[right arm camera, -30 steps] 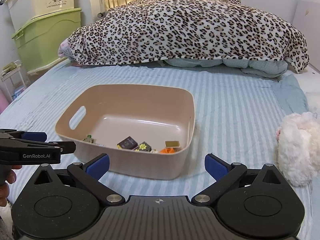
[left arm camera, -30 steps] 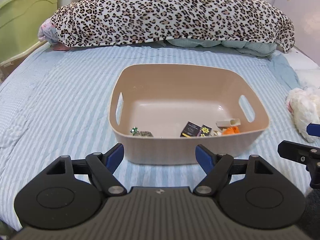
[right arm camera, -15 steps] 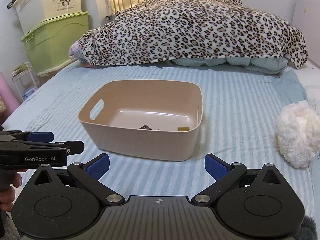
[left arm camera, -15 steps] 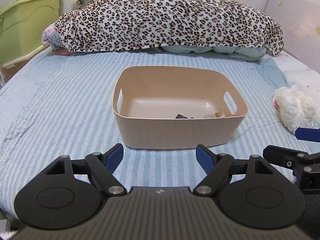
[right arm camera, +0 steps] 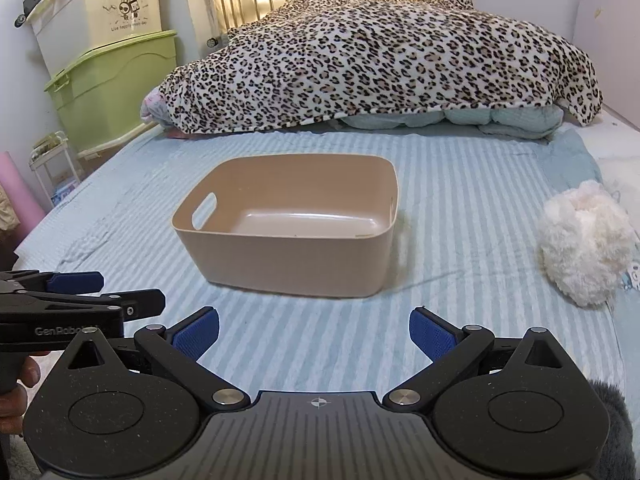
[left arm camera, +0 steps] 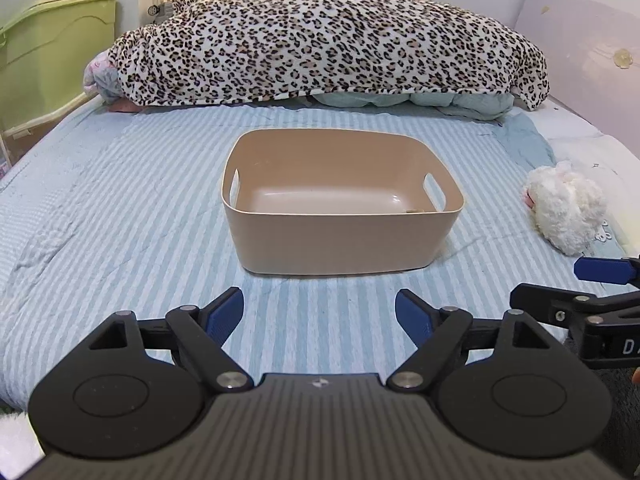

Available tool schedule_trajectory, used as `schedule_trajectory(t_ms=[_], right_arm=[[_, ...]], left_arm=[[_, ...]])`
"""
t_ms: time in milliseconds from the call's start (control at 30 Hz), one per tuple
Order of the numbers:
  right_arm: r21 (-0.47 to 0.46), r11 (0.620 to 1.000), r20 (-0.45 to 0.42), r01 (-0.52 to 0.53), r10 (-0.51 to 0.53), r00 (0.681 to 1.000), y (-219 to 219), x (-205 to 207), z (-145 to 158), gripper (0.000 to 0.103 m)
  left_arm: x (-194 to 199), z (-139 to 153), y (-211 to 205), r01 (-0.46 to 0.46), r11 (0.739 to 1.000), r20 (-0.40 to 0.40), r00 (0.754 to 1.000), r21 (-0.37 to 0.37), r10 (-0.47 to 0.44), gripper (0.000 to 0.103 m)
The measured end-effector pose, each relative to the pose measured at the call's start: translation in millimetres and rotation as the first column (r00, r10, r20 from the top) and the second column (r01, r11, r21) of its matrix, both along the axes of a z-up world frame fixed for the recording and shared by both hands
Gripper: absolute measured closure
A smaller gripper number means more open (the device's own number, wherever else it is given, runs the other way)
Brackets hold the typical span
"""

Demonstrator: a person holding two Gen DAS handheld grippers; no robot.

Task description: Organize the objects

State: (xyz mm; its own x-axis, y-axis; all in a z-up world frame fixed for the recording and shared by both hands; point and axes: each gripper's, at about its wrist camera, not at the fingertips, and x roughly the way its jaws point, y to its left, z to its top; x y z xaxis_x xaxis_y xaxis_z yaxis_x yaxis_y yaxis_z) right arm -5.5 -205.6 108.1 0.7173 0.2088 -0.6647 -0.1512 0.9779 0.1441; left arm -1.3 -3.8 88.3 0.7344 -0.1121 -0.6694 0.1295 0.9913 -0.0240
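A beige plastic bin (left arm camera: 340,236) with handle slots stands on the blue striped bed; it also shows in the right wrist view (right arm camera: 296,256). Its near wall hides most of the inside; only a small object's top edge (left arm camera: 414,211) shows at the right. My left gripper (left arm camera: 319,312) is open and empty, low over the bed in front of the bin. My right gripper (right arm camera: 314,330) is open and empty, in front of the bin and to its right. Each gripper shows at the edge of the other's view.
A white fluffy plush toy (left arm camera: 564,212) lies on the bed right of the bin, seen too in the right wrist view (right arm camera: 584,240). A leopard-print blanket (left arm camera: 320,40) is heaped at the far end. Green and cream storage boxes (right arm camera: 108,80) stand left of the bed.
Both grippers have pulled back and dropped lower, away from the bin. The small items inside the bin have slipped out of sight behind its near wall.
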Motion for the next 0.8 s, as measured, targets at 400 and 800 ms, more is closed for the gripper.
schedule_trajectory(t_ms=[400,800], right_arm=[[0.009,1.000,-0.033,-0.014,0.014,0.999,-4,-26,4,0.000],[0.019,0.999,-0.035,-0.027,0.027,0.999,-7,-40,11,0.000]], left_arm=[[-38,8,-10,0.037,0.999,0.025,0.999,0.002,-0.037,0.019],[-49,22,-11,0.042,0.999,0.047,0.998,0.011,-0.042,0.019]])
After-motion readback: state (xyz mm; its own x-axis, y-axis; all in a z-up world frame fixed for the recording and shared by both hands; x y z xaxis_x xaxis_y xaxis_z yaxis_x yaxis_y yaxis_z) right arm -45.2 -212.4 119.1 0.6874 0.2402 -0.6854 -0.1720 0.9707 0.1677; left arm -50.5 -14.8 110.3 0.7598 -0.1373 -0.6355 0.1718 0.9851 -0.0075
